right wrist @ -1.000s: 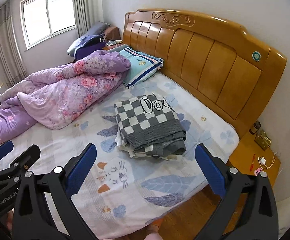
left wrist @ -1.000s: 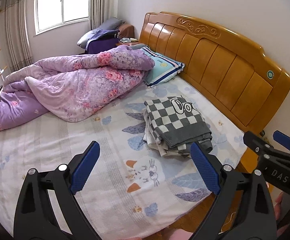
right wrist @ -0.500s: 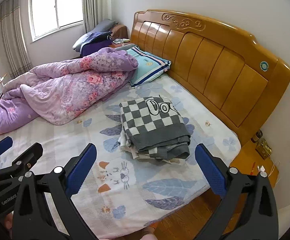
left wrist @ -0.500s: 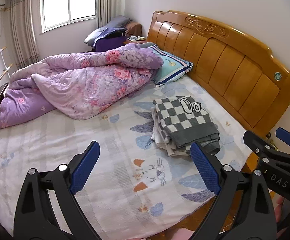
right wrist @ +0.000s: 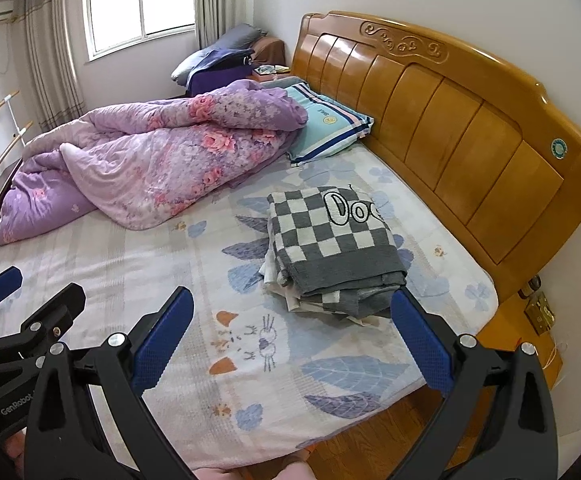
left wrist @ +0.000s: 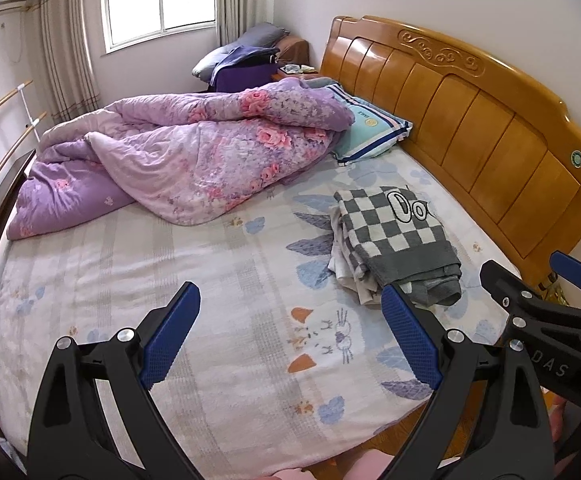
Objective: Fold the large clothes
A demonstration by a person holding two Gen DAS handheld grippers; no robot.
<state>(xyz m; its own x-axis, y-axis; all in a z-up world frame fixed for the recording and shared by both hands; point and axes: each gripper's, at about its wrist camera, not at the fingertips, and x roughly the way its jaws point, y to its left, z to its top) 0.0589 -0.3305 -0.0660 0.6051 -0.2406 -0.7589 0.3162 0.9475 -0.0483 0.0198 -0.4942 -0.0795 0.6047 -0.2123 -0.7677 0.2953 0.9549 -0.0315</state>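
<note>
- Lying crumpled at far left: floral quilt (left wrist: 194,152), purple and pink, soft and puffy, heaped against the striped pillow (left wrist: 370,136).
- Bed sheet (left wrist: 170,264): pale woven cotton printed with blue leaves and a cat face, flat and bare across the middle.
- Left gripper (left wrist: 288,336): black frame, blue ribbed pads, jaws spread wide, nothing held; hovers above the near edge of the bed.
- Folded clothes pile (right wrist: 330,256): grey-and-white checkered knit on top, lettered patch, lighter garments beneath; sits on the sheet near the headboard, apart from both grippers.
- Right gripper (right wrist: 292,338): same build, jaws wide apart and empty, aimed toward the pile.
- Headboard (right wrist: 450,120): glossy carved orange wood, panelled.
- Bedside table (right wrist: 530,320): small items, indistinct.
</note>
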